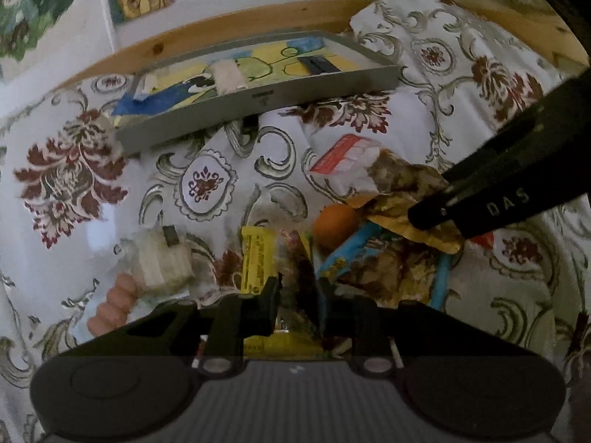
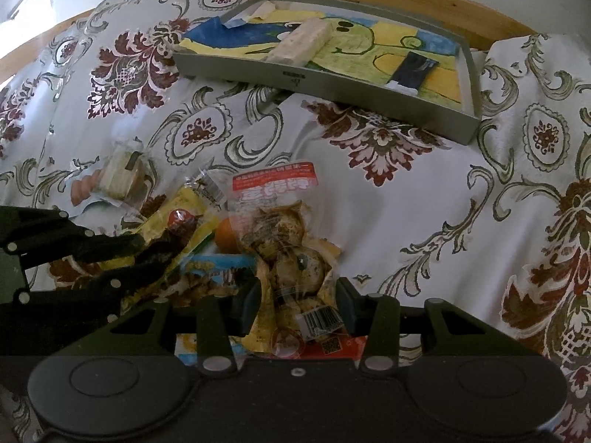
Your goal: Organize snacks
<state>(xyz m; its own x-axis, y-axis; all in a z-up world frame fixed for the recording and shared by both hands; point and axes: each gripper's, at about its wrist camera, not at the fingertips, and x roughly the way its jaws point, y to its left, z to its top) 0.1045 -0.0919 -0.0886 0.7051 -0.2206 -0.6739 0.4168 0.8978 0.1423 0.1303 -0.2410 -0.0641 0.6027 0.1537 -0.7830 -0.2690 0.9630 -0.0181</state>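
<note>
My left tool (image 1: 297, 288) pinching yellow packet (image 1: 255, 258); right tool (image 2: 297, 295) half-open around egg pouch (image 2: 284, 243), no grip. Risk: slippery film slips, dragging neighbouring snacks.

Both cameras sit just behind their own jaws and look forward and down along them, close over a pile of snack packets (image 1: 369, 243) on a flowered cloth (image 1: 207, 184). The left view has the pile between and just beyond its jaws, with the right gripper (image 1: 436, 217) entering from the right. The right view shows the same pile (image 2: 280, 243) between its jaws, the left gripper (image 2: 147, 254) to their left. Both face the grey tray (image 1: 258, 99) (image 2: 325, 85) far ahead.
</note>
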